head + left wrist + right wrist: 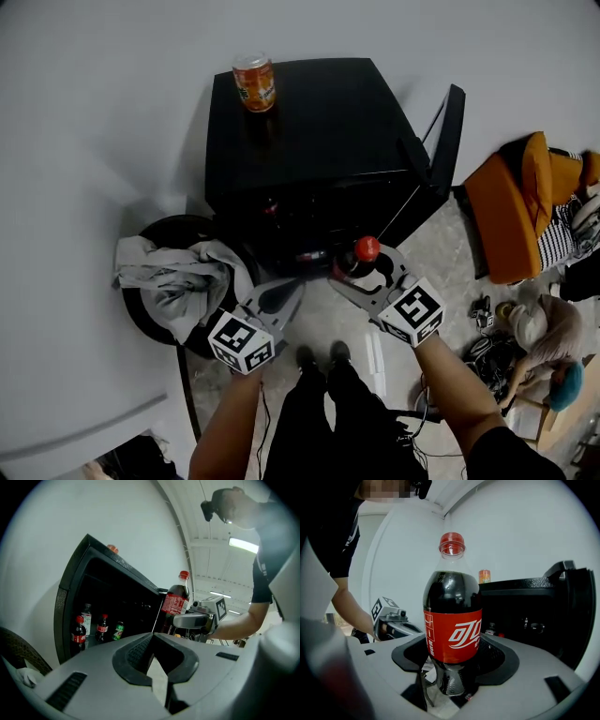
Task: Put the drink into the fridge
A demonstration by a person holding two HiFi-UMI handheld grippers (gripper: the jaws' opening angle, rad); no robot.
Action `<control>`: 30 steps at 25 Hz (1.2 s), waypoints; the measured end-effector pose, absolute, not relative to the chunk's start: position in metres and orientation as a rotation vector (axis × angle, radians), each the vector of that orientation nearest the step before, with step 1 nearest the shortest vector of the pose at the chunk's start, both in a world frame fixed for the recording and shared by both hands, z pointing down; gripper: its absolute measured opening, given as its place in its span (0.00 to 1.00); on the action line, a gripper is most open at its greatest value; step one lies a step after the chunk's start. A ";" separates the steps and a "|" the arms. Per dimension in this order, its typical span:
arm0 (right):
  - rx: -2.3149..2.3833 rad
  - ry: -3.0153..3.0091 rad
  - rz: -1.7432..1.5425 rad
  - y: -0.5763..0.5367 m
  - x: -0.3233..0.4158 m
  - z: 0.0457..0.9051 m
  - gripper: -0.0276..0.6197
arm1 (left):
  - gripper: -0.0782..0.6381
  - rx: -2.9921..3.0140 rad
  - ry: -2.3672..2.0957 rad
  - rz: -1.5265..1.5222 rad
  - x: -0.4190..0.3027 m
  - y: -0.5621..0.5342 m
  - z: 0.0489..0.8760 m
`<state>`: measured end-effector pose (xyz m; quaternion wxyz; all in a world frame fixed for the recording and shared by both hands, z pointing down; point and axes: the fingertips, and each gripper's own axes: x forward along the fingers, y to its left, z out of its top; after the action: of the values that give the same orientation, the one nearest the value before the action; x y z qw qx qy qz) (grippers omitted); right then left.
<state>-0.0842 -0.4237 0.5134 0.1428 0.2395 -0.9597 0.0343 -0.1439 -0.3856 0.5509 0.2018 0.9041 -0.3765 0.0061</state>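
My right gripper [361,274] [452,660] is shut on a cola bottle [359,263] [452,625] with a red cap and red label, held upright by its lower body. It hangs just in front of the black mini fridge [319,131] [534,602], whose door [448,141] stands open to the right. Beside it on the left, my left gripper [296,285] [153,637] is shut and holds nothing. In the left gripper view the bottle [176,604] and the right gripper [194,619] are at the fridge opening. Three small drinks [101,627] stand inside.
An orange can [254,82] [484,576] stands on the fridge top near the wall. A grey cloth [173,277] lies over a round black object left of the fridge. Orange fabric [516,202] and floor clutter [525,328] are at the right. My legs [328,394] are below.
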 end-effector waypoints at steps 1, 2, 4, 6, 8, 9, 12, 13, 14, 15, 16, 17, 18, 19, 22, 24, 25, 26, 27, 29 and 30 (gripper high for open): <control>0.683 -2.771 0.094 -0.429 -0.085 0.520 0.54 | 0.12 2.520 -1.062 0.014 -0.143 -0.390 0.556; 0.677 -2.773 0.089 -0.435 -0.086 0.526 0.54 | 0.12 2.517 -1.071 0.011 -0.142 -0.394 0.561; 0.674 -2.776 0.076 -0.447 -0.089 0.539 0.54 | 0.13 2.518 -1.081 0.009 -0.140 -0.401 0.570; 0.682 -2.777 0.069 -0.460 -0.093 0.550 0.54 | 0.13 2.522 -1.084 0.014 -0.138 -0.407 0.581; 0.697 -2.788 0.076 -0.471 -0.095 0.559 0.54 | 0.12 2.525 -1.087 0.018 -0.136 -0.413 0.592; 0.705 -2.793 0.079 -0.476 -0.096 0.564 0.54 | 0.12 2.525 -1.091 0.016 -0.135 -0.415 0.598; 0.722 -2.797 0.072 -0.490 -0.098 0.582 0.54 | 0.12 2.523 -1.107 -0.001 -0.136 -0.422 0.613; 0.729 -2.797 0.074 -0.495 -0.099 0.588 0.54 | 0.12 2.523 -1.113 -0.004 -0.137 -0.424 0.618; 0.738 -2.797 0.078 -0.500 -0.100 0.593 0.54 | 0.12 2.523 -1.119 -0.003 -0.138 -0.427 0.623; 0.747 -2.797 0.082 -0.506 -0.100 0.598 0.54 | 0.13 2.522 -1.123 0.000 -0.139 -0.430 0.628; 0.755 -2.795 0.083 -0.511 -0.100 0.603 0.54 | 0.12 2.521 -1.126 0.003 -0.140 -0.432 0.633; 0.761 -2.793 0.081 -0.516 -0.099 0.608 0.54 | 0.12 2.520 -1.126 0.007 -0.140 -0.435 0.638; 0.766 -2.791 0.076 -0.521 -0.099 0.612 0.54 | 0.12 2.520 -1.125 0.010 -0.140 -0.437 0.642; 0.768 -2.788 0.066 -0.525 -0.100 0.617 0.54 | 0.13 2.520 -1.123 0.014 -0.140 -0.438 0.647; 0.766 -2.767 0.016 -0.538 -0.104 0.632 0.54 | 0.13 2.524 -1.122 0.018 -0.142 -0.443 0.659; 0.766 -2.762 0.008 -0.545 -0.107 0.642 0.54 | 0.13 2.528 -1.127 0.012 -0.143 -0.448 0.665; 0.770 -2.762 0.012 -0.549 -0.108 0.647 0.54 | 0.13 2.530 -1.130 0.009 -0.143 -0.451 0.669; 0.778 -2.761 0.019 -0.554 -0.109 0.651 0.54 | 0.13 2.531 -1.132 0.007 -0.143 -0.453 0.672; 0.789 -2.761 0.026 -0.558 -0.110 0.655 0.54 | 0.13 2.530 -1.133 0.005 -0.144 -0.456 0.676; 0.817 -2.762 0.044 -0.565 -0.110 0.662 0.54 | 0.13 2.527 -1.132 0.002 -0.144 -0.461 0.685; 0.830 -2.762 0.051 -0.568 -0.111 0.664 0.54 | 0.13 2.527 -1.130 0.001 -0.143 -0.464 0.688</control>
<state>-0.1105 -0.5685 0.6644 0.1285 0.2853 -0.9496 0.0176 -0.1429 -0.4636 0.6880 0.1858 0.8969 -0.4012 0.0005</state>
